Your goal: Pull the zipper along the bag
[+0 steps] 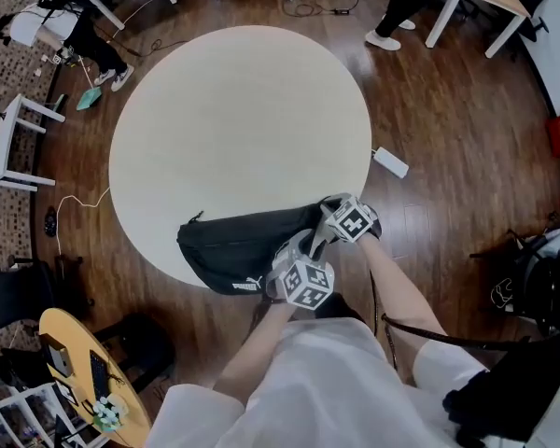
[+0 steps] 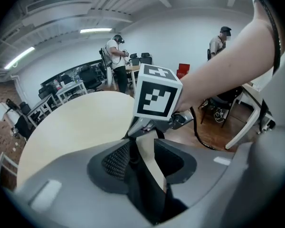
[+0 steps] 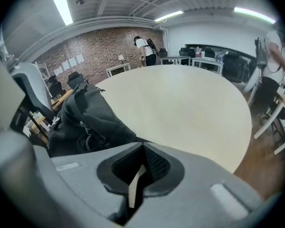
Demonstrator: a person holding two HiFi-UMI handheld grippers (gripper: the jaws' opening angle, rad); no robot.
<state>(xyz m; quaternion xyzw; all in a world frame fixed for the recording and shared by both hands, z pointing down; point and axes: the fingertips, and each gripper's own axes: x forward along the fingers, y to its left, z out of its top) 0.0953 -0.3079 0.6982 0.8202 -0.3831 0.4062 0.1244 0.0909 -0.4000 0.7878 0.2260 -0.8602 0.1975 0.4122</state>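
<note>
- Left gripper view: left claw (image 2: 143,148) open, black bag (image 1: 243,241) fabric lying loose between its jaws; right claw (image 3: 143,152) closed, apparently empty
- Judged: zipper not gripped; next move calls for finding and pinching its tab

One round table (image 1: 243,101), one black bag (image 1: 243,245) at its 6 o'clock edge, two grippers, left gripper (image 2: 143,148) and right gripper (image 3: 141,167), one white box (image 1: 391,162) on the floor at 3 o'clock, two bystanders, one bystander (image 1: 75,35) at 11 o'clock, other bystander (image 1: 397,7) at 1 o'clock.

A round, pale table (image 1: 243,110) stands on the wooden floor (image 1: 448,138). The one thing lying on it is a black bag (image 1: 243,250), right at its near edge.
</note>
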